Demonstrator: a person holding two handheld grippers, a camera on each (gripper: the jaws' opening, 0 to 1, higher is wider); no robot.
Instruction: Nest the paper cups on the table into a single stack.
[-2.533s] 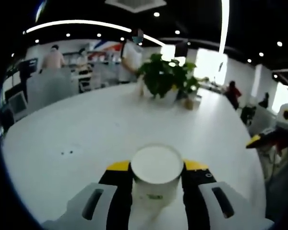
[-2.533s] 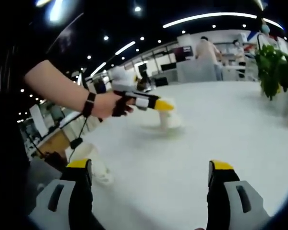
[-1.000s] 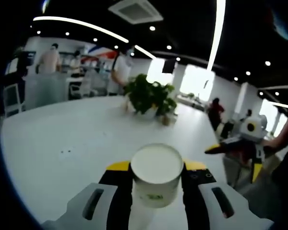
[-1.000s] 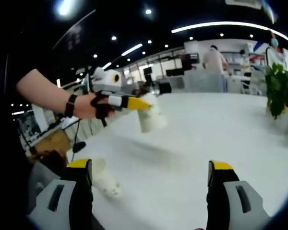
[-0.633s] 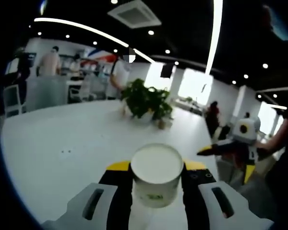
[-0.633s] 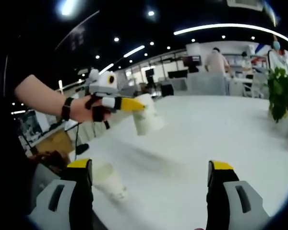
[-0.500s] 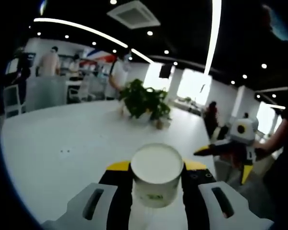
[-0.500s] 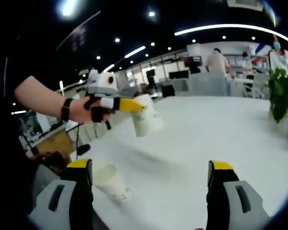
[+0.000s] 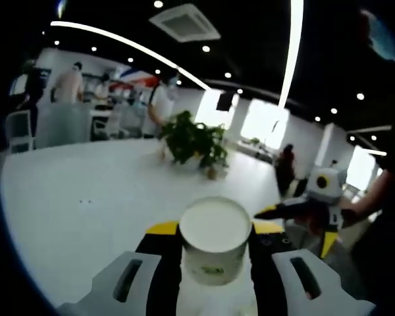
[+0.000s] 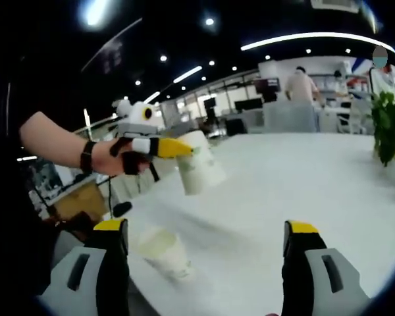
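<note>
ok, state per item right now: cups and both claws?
Left claw: shut on held cup.
Held cup: lifted off the table, tilted.
Second cup: standing on the table near its edge, mouth up, free.
Right claw: open, holding nothing.

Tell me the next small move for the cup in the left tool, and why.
Probably carry the held cup down over the cup on the table and line them up. The left tool holds its cup in the air, apart from the other, which stands mouth-up on the white table. The right tool is open and empty.
</note>
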